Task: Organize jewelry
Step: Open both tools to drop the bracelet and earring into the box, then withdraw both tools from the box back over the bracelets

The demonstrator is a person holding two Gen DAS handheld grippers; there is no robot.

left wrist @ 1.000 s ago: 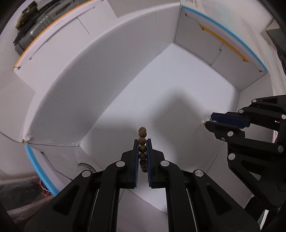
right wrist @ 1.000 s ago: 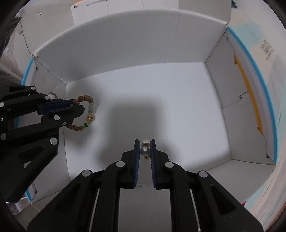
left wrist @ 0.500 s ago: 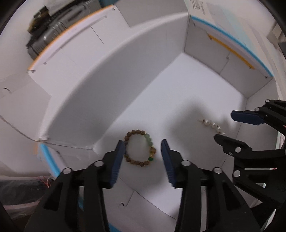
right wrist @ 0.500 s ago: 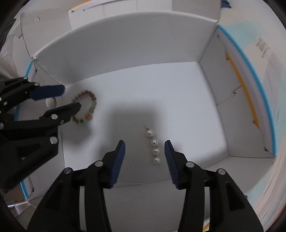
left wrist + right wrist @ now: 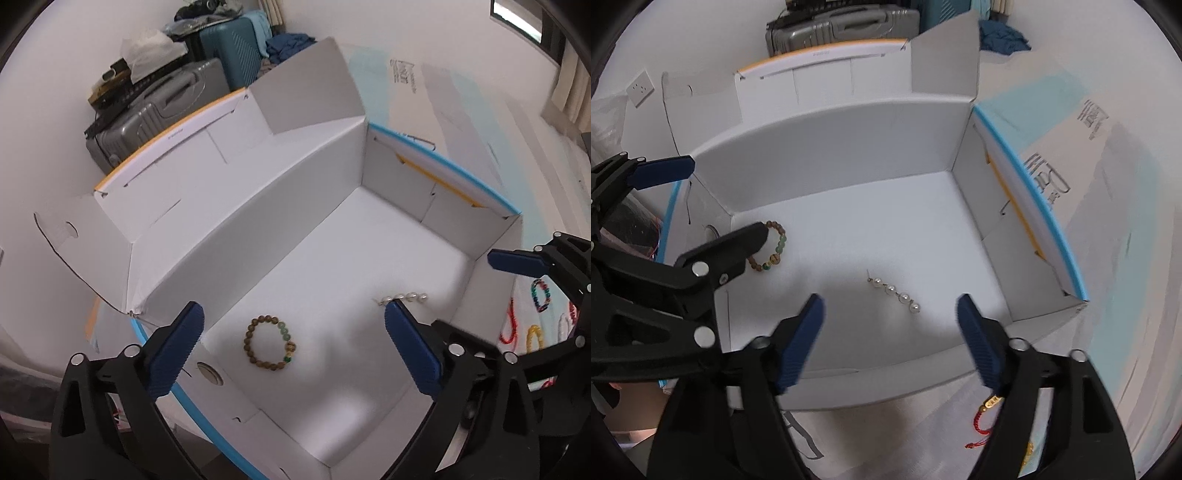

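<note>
A brown bead bracelet point(image 5: 270, 343) with green and gold beads lies on the floor of the open white box point(image 5: 369, 240). A short pearl strand point(image 5: 400, 297) lies to its right. In the right wrist view the bracelet point(image 5: 772, 248) is at the box's left and the pearl strand point(image 5: 894, 290) in the middle. My left gripper point(image 5: 293, 345) is wide open and empty above the bracelet. My right gripper point(image 5: 890, 325) is wide open and empty above the box's near wall point(image 5: 886, 380).
Several coloured bracelets point(image 5: 532, 321) lie on the surface right of the box. A red cord charm point(image 5: 984, 417) lies in front of the box. Suitcases point(image 5: 159, 99) stand behind the box flaps. The other gripper point(image 5: 665, 258) hangs over the box's left side.
Both grippers let go of their pieces, which now lie on the box floor. Both have opened wider and pulled up and back from the box.
</note>
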